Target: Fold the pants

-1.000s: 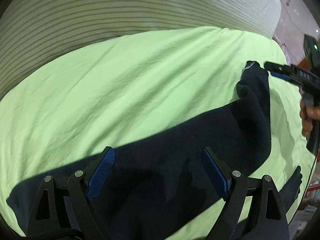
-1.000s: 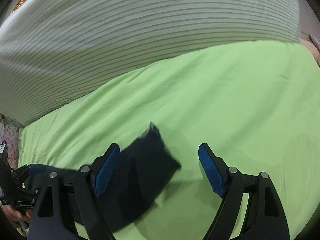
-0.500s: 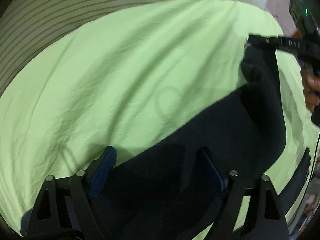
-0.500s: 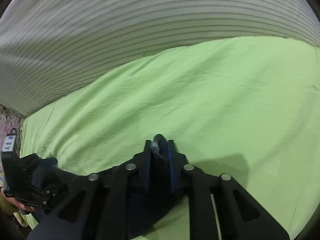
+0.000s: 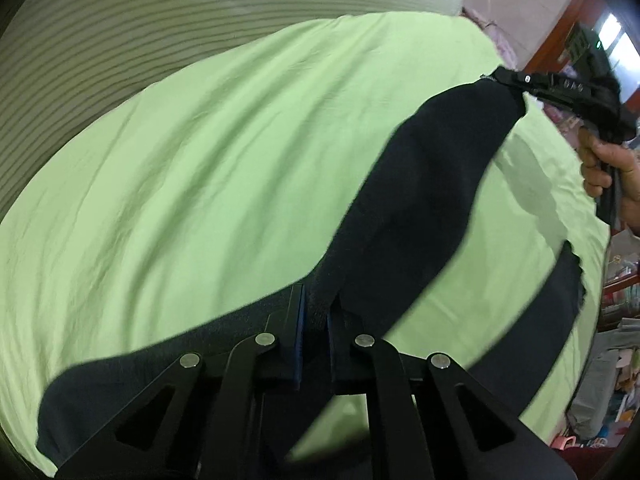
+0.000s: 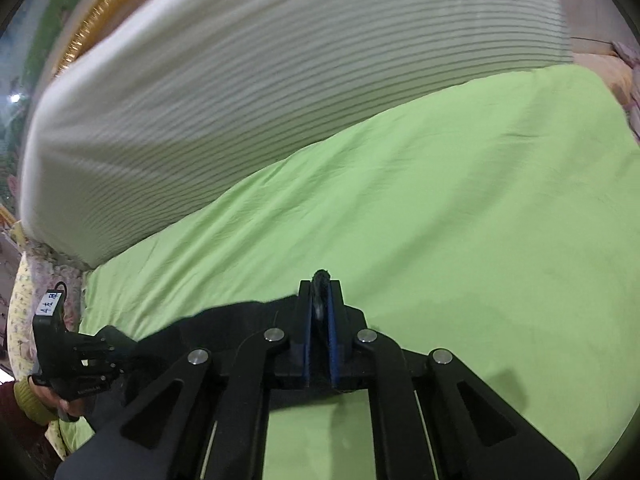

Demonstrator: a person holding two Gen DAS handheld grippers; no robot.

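Both grippers are clamped on the dark navy pants [image 5: 420,208]. Left gripper [image 5: 316,312] pinches a bunched fold of the fabric between its blue pads, and the right gripper [image 6: 320,304] squeezes another edge, a tuft poking out past its tips. Between them the pants hang in a band raised over the light green sheet [image 5: 208,168], with another dark part lying on the sheet near the right edge. Beyond the sheet lies striped white bedding [image 6: 248,88].
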